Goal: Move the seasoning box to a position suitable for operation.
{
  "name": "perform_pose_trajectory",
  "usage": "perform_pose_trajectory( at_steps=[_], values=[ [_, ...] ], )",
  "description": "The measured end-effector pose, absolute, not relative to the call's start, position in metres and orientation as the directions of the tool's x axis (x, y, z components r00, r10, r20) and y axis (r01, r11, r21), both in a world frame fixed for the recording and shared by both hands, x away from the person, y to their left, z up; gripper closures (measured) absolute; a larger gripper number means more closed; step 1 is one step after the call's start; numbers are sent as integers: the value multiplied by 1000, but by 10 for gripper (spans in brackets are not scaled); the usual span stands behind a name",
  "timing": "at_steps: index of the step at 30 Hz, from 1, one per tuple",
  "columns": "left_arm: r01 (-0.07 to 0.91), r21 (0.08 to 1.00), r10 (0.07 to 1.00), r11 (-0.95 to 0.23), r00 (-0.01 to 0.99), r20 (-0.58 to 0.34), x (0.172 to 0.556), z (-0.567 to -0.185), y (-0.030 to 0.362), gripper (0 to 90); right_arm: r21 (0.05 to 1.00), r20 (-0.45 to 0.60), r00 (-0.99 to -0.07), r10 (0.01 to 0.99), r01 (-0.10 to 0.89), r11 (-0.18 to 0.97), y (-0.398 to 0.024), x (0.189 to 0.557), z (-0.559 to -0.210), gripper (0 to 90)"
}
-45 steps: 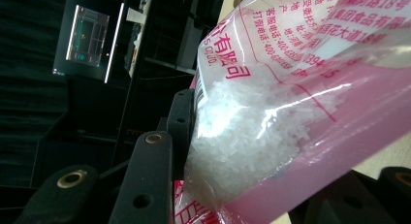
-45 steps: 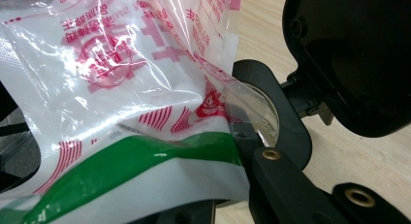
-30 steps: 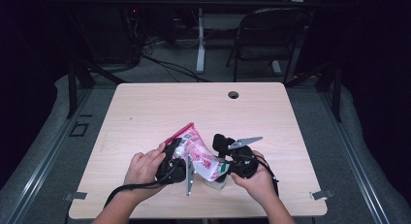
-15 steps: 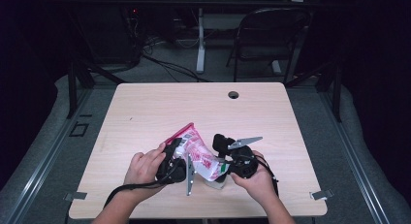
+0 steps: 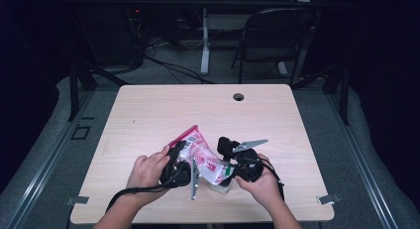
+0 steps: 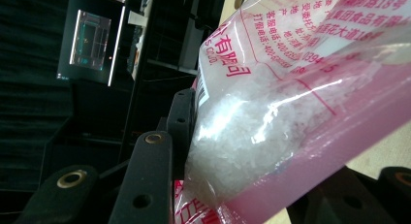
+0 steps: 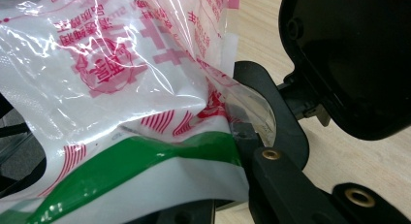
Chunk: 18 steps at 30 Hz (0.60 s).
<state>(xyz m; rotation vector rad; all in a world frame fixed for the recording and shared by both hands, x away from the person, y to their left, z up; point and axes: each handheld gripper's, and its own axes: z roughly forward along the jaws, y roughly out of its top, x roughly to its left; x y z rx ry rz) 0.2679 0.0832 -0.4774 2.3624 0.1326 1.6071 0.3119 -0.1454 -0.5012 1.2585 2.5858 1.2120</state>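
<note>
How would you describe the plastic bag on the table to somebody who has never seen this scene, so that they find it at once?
Look at the light wooden table, at its near edge, where two hands hold black grippers. Between the left gripper and the right gripper hangs a clear plastic bag of white crystals, gripped at both ends. It alone bears pink-red print, with a green band at one end.

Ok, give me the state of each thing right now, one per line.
Bag: sealed at its pink top edge, lifted off the table, white crystals inside.
Left gripper: shut on the bag.
Right gripper: shut on the bag's edge.
Table: bare wood.
</note>
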Motion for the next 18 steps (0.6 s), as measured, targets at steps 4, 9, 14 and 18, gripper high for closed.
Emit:
perform_pose_trajectory(
  at_steps=[4,9,14,18],
  values=[
    [-83,281,231,-956,377,897,268,-477,83,666,650,298,-676,675,661,375,-145,312,-501,900],
    [-85,278,228,-957,373,899,268,-476,82,666,649,300,-675,674,663,375,-145,312,-501,900],
    [-85,277,228,-957,374,899,268,-476,82,667,652,301,-675,674,662,371,-145,312,-501,900],
    [-87,276,226,-957,374,899,268,-475,82,667,650,301,-673,676,664,371,-145,312,-501,900]
  ],
)
